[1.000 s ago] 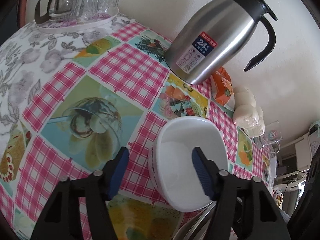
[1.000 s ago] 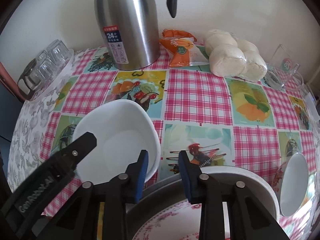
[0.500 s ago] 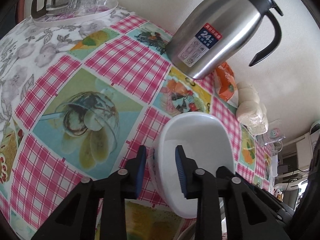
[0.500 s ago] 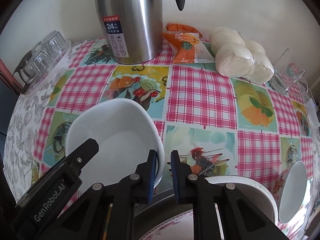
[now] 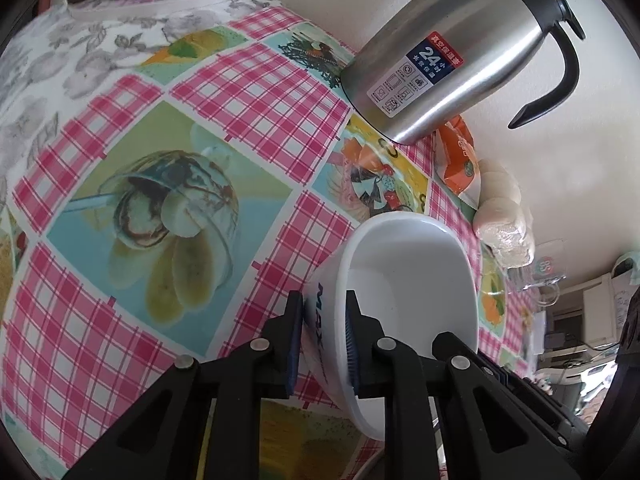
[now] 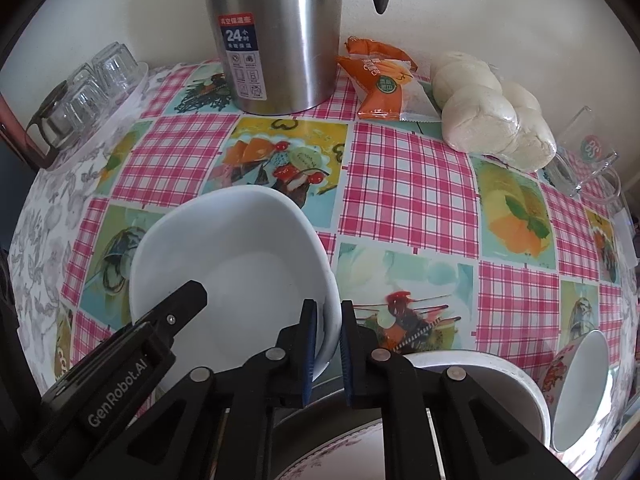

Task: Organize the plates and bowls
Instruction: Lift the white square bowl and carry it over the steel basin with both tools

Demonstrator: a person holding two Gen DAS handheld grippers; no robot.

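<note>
Left to right across the table (image 6: pixel 408 184), which is covered by a checked and picture-printed cloth. At the far left corner a white tray (image 6: pixel 120 120) carries upturned glasses (image 6: pixel 96 80) and a glass teapot (image 6: pixel 48 128). Along the back edge stands a steel thermos jug (image 6: pixel 280 36); to its right lie an orange snack packet (image 6: pixel 384 80), then a bag of white buns (image 6: pixel 496 120), then a clear glass mug (image 6: pixel 588 164) near the right edge.

Toward the near edge, left of centre, sits the white bowl (image 6: pixel 232 272). The left gripper (image 5: pixel 320 340) is clamped on the bowl's left rim, one blue pad outside the wall and one inside. The right gripper (image 6: pixel 328 348) is clamped on the bowl's right rim in the same manner, both fingers pressed against the wall.

Just right of the bowl, at the near edge and under the right gripper, lies a stack of plates (image 6: pixel 500 372); a metal dish appears to sit among them, though the fingers hide most of it. At the near right corner a small patterned bowl (image 6: pixel 576 384) lies tipped on its side.
</note>
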